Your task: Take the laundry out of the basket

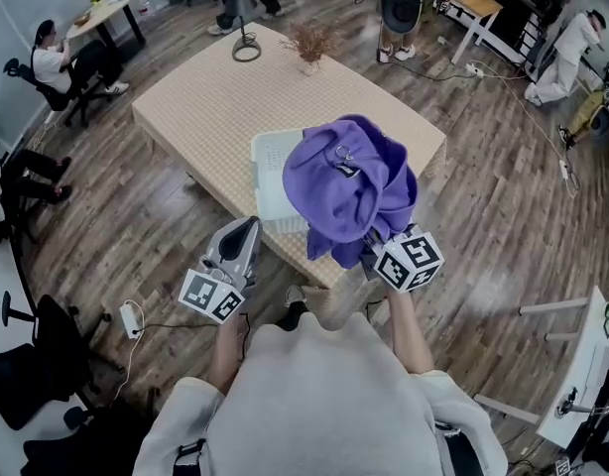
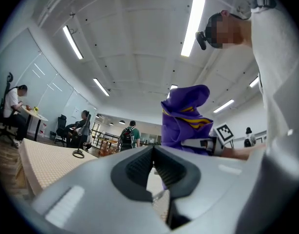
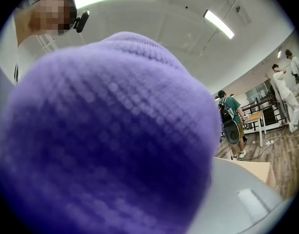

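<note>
A purple hooded garment (image 1: 349, 186) hangs bunched above the white laundry basket (image 1: 270, 172), which stands near the front edge of the beige-covered table (image 1: 205, 97). My right gripper (image 1: 372, 242) is shut on the garment from below, and its jaws are buried in the cloth. In the right gripper view the purple garment (image 3: 105, 135) fills almost everything, with only one grey finger (image 3: 247, 199) showing. My left gripper (image 1: 245, 228) is at the table's front edge, left of the basket, shut and empty. In the left gripper view its pads (image 2: 140, 165) meet, and the garment (image 2: 186, 116) hangs beyond.
A vase of dried twigs (image 1: 309, 48) and a black loop-based stand (image 1: 246, 48) sit at the table's far end. People sit and stand around the room. A power strip (image 1: 131, 317) lies on the floor at left, a white table (image 1: 582, 365) at right.
</note>
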Demonstrator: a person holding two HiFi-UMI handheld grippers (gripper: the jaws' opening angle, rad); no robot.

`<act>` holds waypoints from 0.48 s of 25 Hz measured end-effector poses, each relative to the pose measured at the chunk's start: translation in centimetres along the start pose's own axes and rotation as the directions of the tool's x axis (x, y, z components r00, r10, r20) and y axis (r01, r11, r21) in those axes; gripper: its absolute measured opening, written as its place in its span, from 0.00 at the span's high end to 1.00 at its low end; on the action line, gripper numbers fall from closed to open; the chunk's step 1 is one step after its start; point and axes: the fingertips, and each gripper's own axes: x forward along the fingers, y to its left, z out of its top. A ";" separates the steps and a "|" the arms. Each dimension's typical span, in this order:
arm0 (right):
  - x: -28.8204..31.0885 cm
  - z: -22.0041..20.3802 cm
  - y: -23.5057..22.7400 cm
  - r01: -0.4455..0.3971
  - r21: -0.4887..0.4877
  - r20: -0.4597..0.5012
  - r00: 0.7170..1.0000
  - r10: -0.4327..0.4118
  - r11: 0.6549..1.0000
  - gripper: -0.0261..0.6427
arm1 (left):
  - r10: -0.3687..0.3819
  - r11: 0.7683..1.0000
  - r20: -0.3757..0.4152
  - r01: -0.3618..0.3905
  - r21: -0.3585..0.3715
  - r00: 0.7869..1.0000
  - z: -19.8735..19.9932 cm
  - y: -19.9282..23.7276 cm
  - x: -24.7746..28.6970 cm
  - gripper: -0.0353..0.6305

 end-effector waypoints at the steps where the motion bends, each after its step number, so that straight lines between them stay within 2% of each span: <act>1: -1.4 -0.2 0.5 -0.002 -0.002 0.002 1.000 0.002 1.000 0.61 | -0.002 1.000 -0.002 0.002 0.006 1.000 0.0 -1.2 -0.7 0.93; 7: -10.4 -2.7 3.9 0.006 0.006 -0.013 1.000 -0.006 1.000 0.61 | -0.009 1.000 -0.020 0.010 0.010 1.000 -1.0 -8.5 -6.4 0.93; 12: -16.4 -5.3 7.0 0.022 0.056 -0.023 1.000 -0.021 0.998 0.61 | -0.015 1.000 -0.051 0.015 -0.005 0.999 -2.3 -13.6 -11.1 0.93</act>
